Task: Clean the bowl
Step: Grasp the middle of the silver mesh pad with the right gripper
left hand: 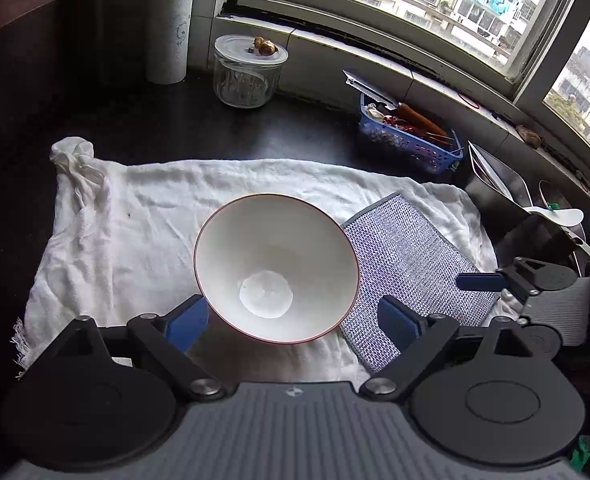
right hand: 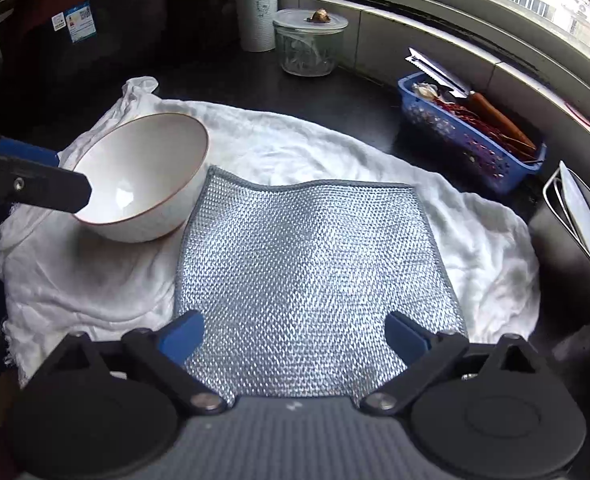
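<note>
A: Qty check, centre of frame?
B: 1 bowl [left hand: 276,268], 1 silver mesh scrubbing cloth [right hand: 315,276], 1 white cloth [left hand: 135,216] under both.

A: Upper left?
B: 1 paper towel roll [left hand: 170,28], 1 glass jar [left hand: 248,72] w/ lid.

A: Upper right?
B: 1 blue basket [left hand: 409,142]; contents too jumbled to count.

A: Grippers?
B: 2 total: left gripper [left hand: 293,322], right gripper [right hand: 295,338], 2 blue pads ea.

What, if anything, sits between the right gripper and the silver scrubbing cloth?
Nothing visible. The right gripper is open directly over the near edge of the silver scrubbing cloth, which lies flat on the white towel. The bowl sits off to its left, by the left gripper.
</note>
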A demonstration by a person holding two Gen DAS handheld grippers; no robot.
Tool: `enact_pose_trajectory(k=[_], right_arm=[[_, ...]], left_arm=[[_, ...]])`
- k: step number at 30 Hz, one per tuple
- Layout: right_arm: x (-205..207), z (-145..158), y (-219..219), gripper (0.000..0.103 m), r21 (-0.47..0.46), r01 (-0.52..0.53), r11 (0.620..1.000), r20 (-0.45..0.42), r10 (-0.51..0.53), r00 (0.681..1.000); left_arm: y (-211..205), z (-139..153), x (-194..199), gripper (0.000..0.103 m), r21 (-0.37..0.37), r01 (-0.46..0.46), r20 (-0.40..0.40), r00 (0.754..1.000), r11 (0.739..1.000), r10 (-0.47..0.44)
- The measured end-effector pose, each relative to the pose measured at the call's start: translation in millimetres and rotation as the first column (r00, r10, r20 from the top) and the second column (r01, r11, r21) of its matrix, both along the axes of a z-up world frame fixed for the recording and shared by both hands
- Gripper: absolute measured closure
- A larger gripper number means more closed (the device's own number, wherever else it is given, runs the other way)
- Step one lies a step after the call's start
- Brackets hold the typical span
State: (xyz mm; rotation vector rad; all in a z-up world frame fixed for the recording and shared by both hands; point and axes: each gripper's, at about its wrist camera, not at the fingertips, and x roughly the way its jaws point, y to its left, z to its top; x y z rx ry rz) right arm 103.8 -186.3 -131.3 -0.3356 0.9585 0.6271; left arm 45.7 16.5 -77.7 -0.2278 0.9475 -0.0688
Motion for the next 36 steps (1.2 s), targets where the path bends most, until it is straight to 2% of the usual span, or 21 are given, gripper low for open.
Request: enact_pose_trajectory(k=[2,3,4,5,9,11,12,14,16,19,21,23,25,29,31,33,36], right_arm=[[5,-5,4,0.018,-0.014,-0.014,1.000,-0.004,0.014,1.000],[7,-7,5,0.018,-0.019,-0.022,1.000,-0.005,0.021,1.000],[9,-9,6,0.023,-0.023,-0.029,0.999,-0.007,0.029,1.000],[11,-11,8,0.032,-0.028,-0.036,0.999,-0.008,0.036,0.999],[18,-9,2,0.054,-0.009,-0.041,0.999,-0.021,0.041,0.999],[25,-8,-3,0.073,0.002,-0.028,1.000,-0.036,0.028,0.999],[30,-7,-7,0.076,0.016,-0.016,1.000,-0.055,0.017,0.998],[40,-3,-18,0.092,0.061,0.019,0.998,-0.103,-0.013,0.995],[44,6,-26,0.096,0.068,0.033,0.997,-0.085,-0.027,0.996],[43,23,-32,0.096,0.085,0.042,0.995,-0.039,-0.039,0.998],[40,30,-31,0.091,0.073,0.031,0.997,-0.020,-0.030,0.999],[44,25,-27,0.083,0.053,0.026,0.998,-0.019,-0.025,0.999],[48,18,-22,0.081,0.032,0.023,0.999,-0.023,-0.022,0.999],[57,6,-13,0.051,-0.008,0.015,1.000,-0.029,-0.015,0.999],[59,3,-7,0.046,-0.018,-0.003,1.000,-0.029,0.002,1.000],[63,-1,-3,0.044,-0.023,-0.017,1.000,-0.047,0.016,0.999],[68,-6,-3,0.050,-0.016,-0.024,1.000,-0.075,0.022,0.997]], left_arm=[[2,2,-3,0.010,0.023,-0.023,0.011,1.000,0.999,0.023],[5,1,-3,0.010,0.018,-0.032,0.005,0.999,0.999,0.032],[8,1,-3,0.010,0.007,-0.040,-0.005,0.999,0.999,0.040],[10,0,-2,0.010,0.003,-0.052,-0.013,0.999,0.999,0.052],[15,-2,-5,0.010,0.014,-0.082,-0.023,0.996,0.997,0.083],[16,0,-6,0.010,0.006,-0.095,-0.021,0.995,0.995,0.095],[17,0,-6,0.010,0.006,-0.098,-0.020,0.995,0.995,0.098],[16,3,-7,0.010,0.015,-0.102,-0.010,0.995,0.995,0.102],[17,5,-8,0.010,0.019,-0.110,-0.003,0.994,0.994,0.110],[19,7,-12,0.010,0.020,-0.130,0.003,0.991,0.991,0.130],[20,8,-15,0.010,0.020,-0.142,0.003,0.990,0.990,0.142],[22,9,-17,0.010,0.019,-0.156,0.004,0.988,0.988,0.156],[24,11,-19,0.010,0.022,-0.165,0.010,0.986,0.986,0.165],[30,11,-21,0.010,0.014,-0.190,0.015,0.982,0.982,0.190],[32,10,-21,0.010,0.006,-0.197,0.014,0.980,0.980,0.197],[32,9,-20,0.010,-0.001,-0.199,0.012,0.980,0.980,0.199],[34,5,-16,0.010,-0.037,-0.193,-0.013,0.981,0.981,0.192]])
